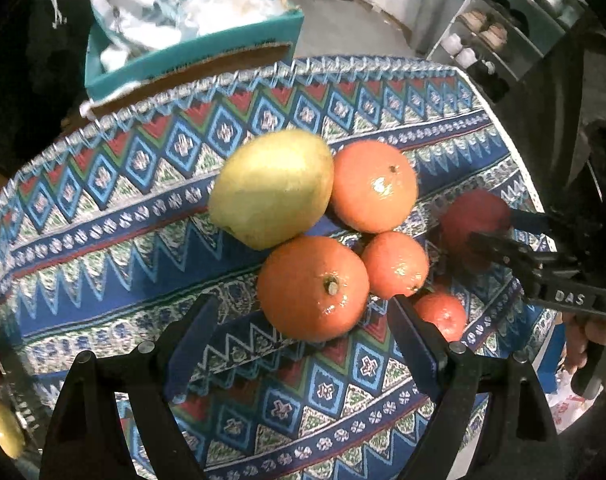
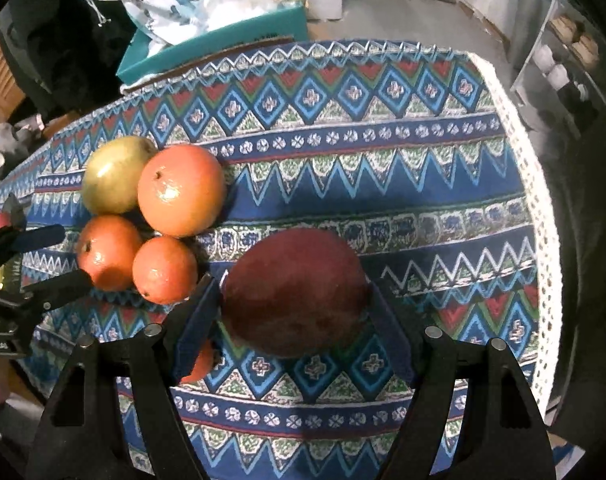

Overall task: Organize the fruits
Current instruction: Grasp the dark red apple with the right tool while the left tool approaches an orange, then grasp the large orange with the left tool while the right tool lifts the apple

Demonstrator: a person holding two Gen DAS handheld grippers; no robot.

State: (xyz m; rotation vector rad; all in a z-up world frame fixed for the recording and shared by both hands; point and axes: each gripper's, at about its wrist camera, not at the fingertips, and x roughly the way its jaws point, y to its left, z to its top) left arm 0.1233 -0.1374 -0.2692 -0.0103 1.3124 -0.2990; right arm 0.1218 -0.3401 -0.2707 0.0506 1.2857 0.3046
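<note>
Sorting is in progress: my right gripper (image 2: 293,300) holds the red fruit (image 2: 295,292) between its fingers, beside the orange cluster (image 2: 159,220) on the worktop (image 2: 383,168). Left gripper (image 1: 303,320) is open, empty. Next I must set it down gently.

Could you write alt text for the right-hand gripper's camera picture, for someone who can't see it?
The right gripper clasps a dark red mango between its blue-padded fingers above a patterned tablecloth. To the left, three oranges and a yellow-green pear sit clustered together.
</note>
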